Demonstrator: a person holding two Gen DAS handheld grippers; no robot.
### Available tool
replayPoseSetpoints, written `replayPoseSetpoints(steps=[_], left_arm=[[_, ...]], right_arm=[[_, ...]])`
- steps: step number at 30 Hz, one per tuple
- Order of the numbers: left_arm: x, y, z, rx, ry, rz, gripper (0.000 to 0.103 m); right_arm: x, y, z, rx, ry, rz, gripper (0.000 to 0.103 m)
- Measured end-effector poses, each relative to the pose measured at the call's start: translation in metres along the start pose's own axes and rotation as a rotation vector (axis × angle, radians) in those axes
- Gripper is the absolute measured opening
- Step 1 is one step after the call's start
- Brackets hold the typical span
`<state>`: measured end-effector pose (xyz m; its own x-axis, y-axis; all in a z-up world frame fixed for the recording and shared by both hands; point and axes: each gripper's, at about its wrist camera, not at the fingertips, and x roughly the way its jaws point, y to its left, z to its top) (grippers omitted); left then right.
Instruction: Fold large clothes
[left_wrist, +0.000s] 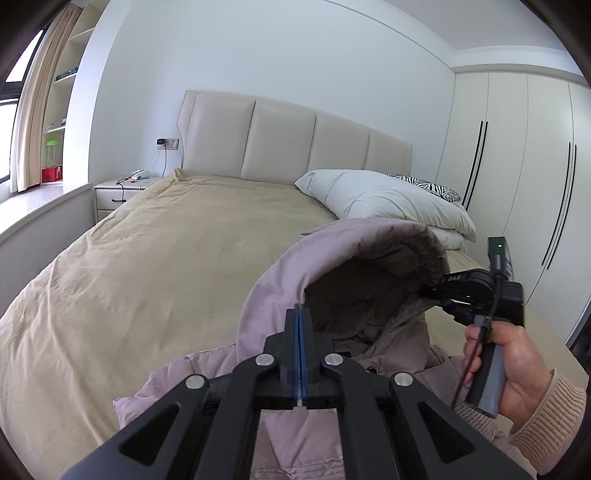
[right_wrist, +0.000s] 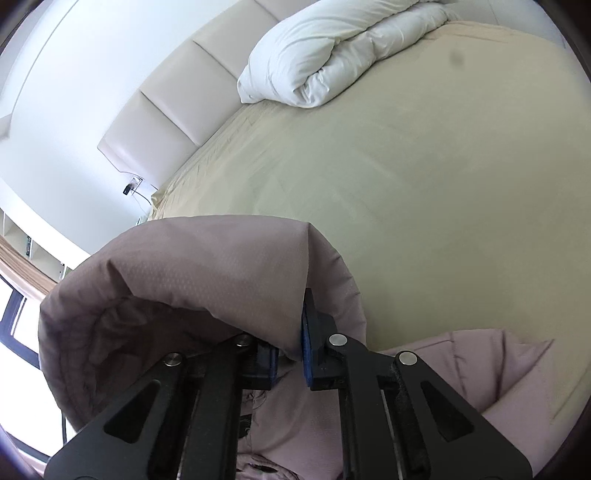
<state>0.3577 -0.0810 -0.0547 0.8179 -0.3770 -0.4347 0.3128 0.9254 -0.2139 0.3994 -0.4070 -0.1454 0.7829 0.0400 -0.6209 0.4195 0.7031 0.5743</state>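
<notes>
A mauve padded hooded jacket (left_wrist: 325, 254) lies at the near edge of the beige bed (left_wrist: 177, 251). My left gripper (left_wrist: 300, 314) is shut on the left rim of the hood and holds it up. My right gripper (left_wrist: 434, 295) shows at the right of the left wrist view, clamped on the hood's right rim. In the right wrist view my right gripper (right_wrist: 301, 314) is shut on the hood fabric (right_wrist: 207, 266), which drapes over its left finger. The hood stands open between both grippers. The jacket body (right_wrist: 480, 373) lies below.
A folded white duvet (left_wrist: 388, 201) and a zebra-print pillow (left_wrist: 428, 184) lie at the head of the bed by the padded headboard (left_wrist: 280, 136). A nightstand (left_wrist: 122, 192) stands at the left. Wardrobe doors (left_wrist: 517, 184) line the right wall.
</notes>
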Motion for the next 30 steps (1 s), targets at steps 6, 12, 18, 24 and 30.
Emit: replayPoseSetpoints(steps=[6,12,18,24,30], left_arm=[[-0.022,0.002,-0.003,-0.01,-0.018,-0.004,0.01],[-0.049,0.024,-0.025,-0.072,-0.059,0.094,0.068],[-0.067,-0.003,-0.061,0.018,-0.065,0.149,0.079],[-0.068,-0.026,-0.063,0.109,-0.15,0.254,0.097],[-0.026,0.005,-0.039,0.075,-0.062,0.192,0.041]], right_arm=[[-0.087,0.052,-0.037,-0.367,-0.116,-0.001,0.008],[-0.156,0.086,-0.08,-0.628,-0.181,0.032,0.008],[-0.188,0.086,-0.107,-0.614,-0.144,0.068,0.008],[-0.22,0.091,-0.128,-0.593,-0.109,0.103,0.008],[-0.228,0.084,-0.139,-0.591,-0.113,0.129,0.008]])
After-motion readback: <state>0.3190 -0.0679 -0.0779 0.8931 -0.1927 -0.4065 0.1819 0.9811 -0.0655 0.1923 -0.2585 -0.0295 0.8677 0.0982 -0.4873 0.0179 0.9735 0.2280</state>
